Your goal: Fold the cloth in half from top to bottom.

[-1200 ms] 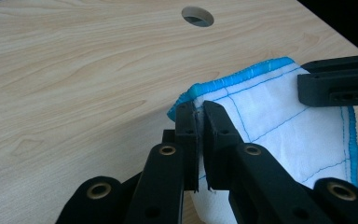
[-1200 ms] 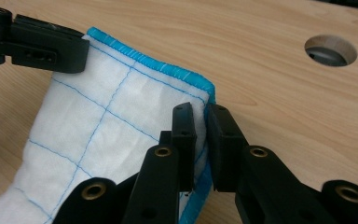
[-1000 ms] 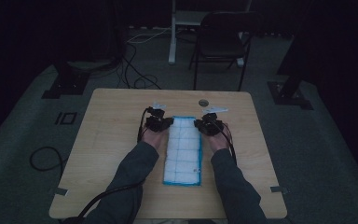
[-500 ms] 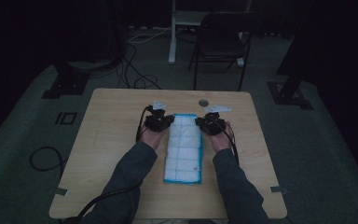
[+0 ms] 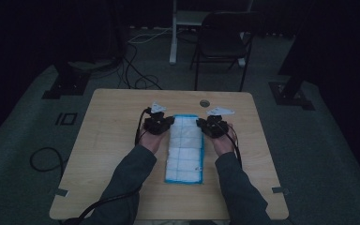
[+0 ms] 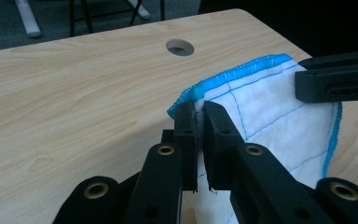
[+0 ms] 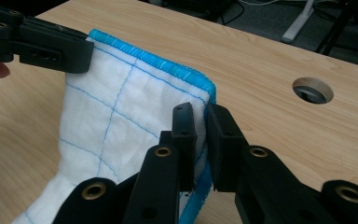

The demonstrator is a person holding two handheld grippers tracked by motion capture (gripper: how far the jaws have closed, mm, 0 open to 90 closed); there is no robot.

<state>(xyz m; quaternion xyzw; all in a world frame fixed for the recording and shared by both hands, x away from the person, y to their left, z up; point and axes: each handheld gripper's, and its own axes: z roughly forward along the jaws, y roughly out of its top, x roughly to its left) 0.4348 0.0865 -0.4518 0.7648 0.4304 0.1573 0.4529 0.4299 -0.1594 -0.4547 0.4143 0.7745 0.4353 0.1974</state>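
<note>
The white cloth (image 5: 183,149) with blue edging lies lengthwise at the middle of the table (image 5: 103,154), its near end flat by the person's sleeves (image 5: 126,180). At the far end, the left gripper (image 6: 196,122) is clamped on the left far corner and the right gripper (image 7: 201,122) on the right far corner, jaws together on the hem. Gripping both corners raises the edge evenly, probably to fold it toward the near end. Beyond is the table's cable hole (image 5: 204,102).

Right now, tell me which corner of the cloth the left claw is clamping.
The left claw clamps the cloth's far left corner, lifted off the table; the near corners lie flat.
</note>
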